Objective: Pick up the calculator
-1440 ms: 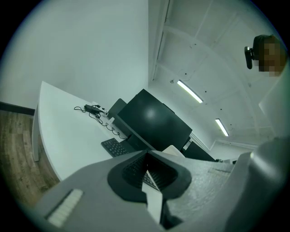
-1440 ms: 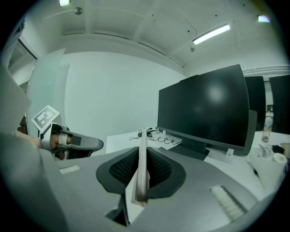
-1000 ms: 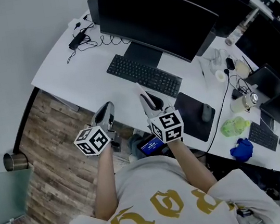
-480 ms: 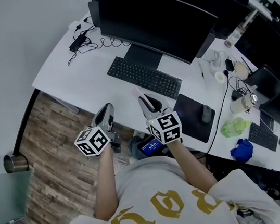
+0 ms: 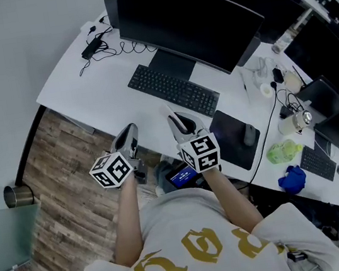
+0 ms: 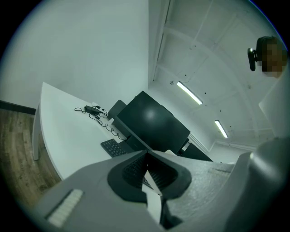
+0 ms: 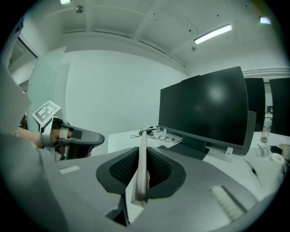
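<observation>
A small dark keyed device (image 5: 317,164), which may be the calculator, lies at the desk's far right, well away from both grippers. My left gripper (image 5: 130,134) hovers over the front edge of the white desk (image 5: 96,92) with its jaws pressed together and nothing in them. My right gripper (image 5: 177,116) is a little to its right, just in front of the keyboard (image 5: 173,91), also shut and empty. The left gripper view shows its closed jaws (image 6: 146,155) aimed at the monitor. In the right gripper view the jaws (image 7: 142,141) are closed, with the left gripper (image 7: 68,138) beside them.
A large black monitor (image 5: 189,20) stands behind the keyboard. A mouse (image 5: 250,135) sits on a dark pad (image 5: 234,143) to the right. Cables and an adapter (image 5: 95,48) lie at the back left. A green object (image 5: 282,153) and a blue cloth (image 5: 293,180) lie near the right edge.
</observation>
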Available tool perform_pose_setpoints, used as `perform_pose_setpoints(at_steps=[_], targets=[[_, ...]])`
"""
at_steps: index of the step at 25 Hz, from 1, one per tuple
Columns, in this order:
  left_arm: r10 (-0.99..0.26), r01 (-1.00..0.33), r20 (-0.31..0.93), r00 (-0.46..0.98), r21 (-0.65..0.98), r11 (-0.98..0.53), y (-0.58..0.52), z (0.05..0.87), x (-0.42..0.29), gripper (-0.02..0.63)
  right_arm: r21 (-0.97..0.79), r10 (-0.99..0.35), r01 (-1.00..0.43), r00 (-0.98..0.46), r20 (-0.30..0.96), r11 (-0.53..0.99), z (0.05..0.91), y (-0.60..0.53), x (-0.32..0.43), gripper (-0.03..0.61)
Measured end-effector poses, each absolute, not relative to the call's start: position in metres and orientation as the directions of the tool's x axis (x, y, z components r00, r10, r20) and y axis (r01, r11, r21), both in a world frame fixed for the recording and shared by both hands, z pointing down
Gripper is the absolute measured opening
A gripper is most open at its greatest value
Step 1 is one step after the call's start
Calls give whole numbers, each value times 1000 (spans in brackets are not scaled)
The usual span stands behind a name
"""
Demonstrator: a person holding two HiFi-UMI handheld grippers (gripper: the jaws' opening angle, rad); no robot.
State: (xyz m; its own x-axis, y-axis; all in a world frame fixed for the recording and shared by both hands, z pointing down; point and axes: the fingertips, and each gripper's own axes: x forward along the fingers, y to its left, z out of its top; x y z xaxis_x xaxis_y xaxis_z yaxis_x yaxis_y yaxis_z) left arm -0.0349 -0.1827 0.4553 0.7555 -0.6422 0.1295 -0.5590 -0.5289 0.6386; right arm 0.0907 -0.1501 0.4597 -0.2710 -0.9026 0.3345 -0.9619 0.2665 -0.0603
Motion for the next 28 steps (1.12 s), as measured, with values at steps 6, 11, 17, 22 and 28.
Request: perform_pose_setpoints(at_steps=[6,11,17,22,28], targets=[[-635,-558,138,760,640,-528,-181,459,-31,2,-45,-902,-964,-261,345,261,462,-148,95,75],[-636,-559,139,759,639,-529,-179,458,-29,2,-47,-902,-965,-258,345,258,463,-145,98,75],[-630,-557,144,763,641,-528,-177,460,-25,2,-52,-900,-962,-268,344,267,464,-144,99,75],[-633,-562,152,759,643,-520,-174,462,-26,2,-44,-900,-962,-268,344,270,466,-140,100,75],[-624,-566,169,763,641,-519,-170,468,-27,2,-50,-898,-962,-268,349,268,470,-140,100,75]])
